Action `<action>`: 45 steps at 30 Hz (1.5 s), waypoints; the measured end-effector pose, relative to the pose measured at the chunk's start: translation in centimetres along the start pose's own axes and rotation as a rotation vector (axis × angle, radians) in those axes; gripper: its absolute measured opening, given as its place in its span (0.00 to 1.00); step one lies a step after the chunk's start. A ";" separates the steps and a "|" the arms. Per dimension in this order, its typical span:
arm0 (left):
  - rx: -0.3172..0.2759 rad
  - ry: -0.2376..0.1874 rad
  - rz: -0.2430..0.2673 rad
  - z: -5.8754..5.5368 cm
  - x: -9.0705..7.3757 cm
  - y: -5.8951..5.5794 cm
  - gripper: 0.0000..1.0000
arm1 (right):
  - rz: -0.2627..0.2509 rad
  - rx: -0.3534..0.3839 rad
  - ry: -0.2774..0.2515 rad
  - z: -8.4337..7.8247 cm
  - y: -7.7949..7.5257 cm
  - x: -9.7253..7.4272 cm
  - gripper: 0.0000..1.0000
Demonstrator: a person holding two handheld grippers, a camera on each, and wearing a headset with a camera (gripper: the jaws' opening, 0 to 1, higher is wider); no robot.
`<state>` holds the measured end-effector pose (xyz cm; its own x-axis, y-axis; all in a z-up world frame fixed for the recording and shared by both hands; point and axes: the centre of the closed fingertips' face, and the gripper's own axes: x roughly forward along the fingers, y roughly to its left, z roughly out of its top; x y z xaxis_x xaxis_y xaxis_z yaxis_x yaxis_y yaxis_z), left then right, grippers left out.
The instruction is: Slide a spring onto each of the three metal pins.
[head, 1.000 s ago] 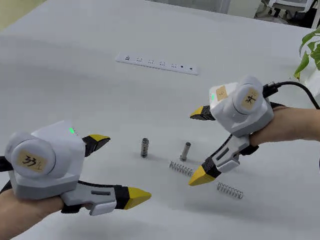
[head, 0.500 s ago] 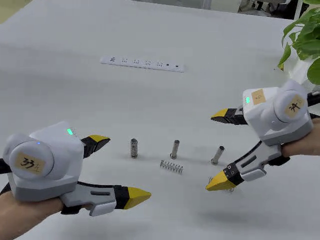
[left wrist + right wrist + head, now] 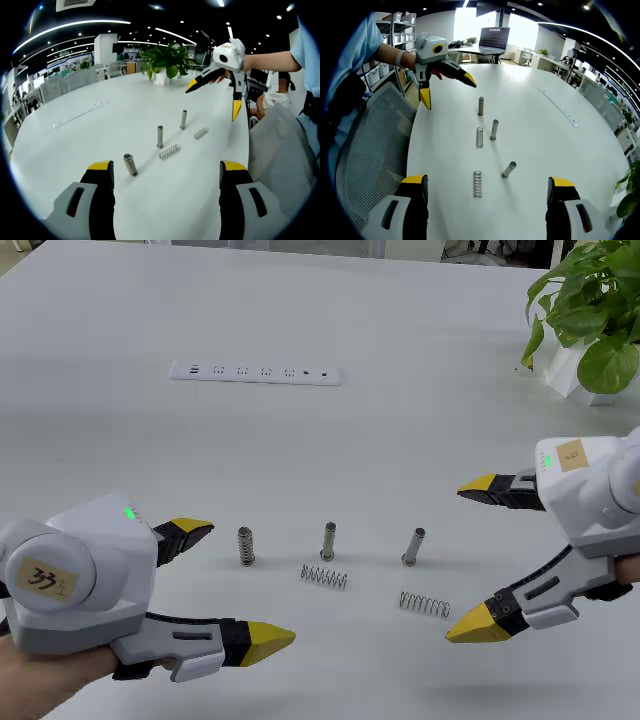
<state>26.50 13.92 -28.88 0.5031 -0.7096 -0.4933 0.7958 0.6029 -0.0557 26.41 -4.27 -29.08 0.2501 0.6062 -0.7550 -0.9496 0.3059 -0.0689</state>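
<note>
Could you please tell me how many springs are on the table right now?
3. The first spring sits on the left pin; the second spring lies loose before the middle pin; the third spring lies loose before the right pin. None seems hidden.

Three pins (image 3: pixel 328 540) abreast; loose springs (image 3: pixel 324 577) in front

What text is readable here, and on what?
"33", then a mark too blurred to read: tan label on the left gripper.
Too blurred to read: tan tag on the right gripper.
Power strip: no legible text.
</note>
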 end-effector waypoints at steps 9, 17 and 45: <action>0.018 0.022 -0.029 -0.3 0.8 -0.6 0.85 | -0.061 0.087 -0.005 -3.3 0.5 -2.4 0.99; 0.043 0.042 -0.060 -0.4 1.6 -1.2 0.84 | -0.091 0.143 -0.011 -5.2 1.3 -3.7 0.99; 0.237 0.150 -0.145 -1.3 7.1 -1.6 0.51 | -0.124 0.255 -0.051 -6.9 3.4 -4.4 0.99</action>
<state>28.36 8.41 -33.44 0.3369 -0.7097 -0.6187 0.9210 0.3850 0.0600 20.80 -11.00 -30.50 0.3764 0.5871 -0.7167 -0.8347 0.5506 0.0127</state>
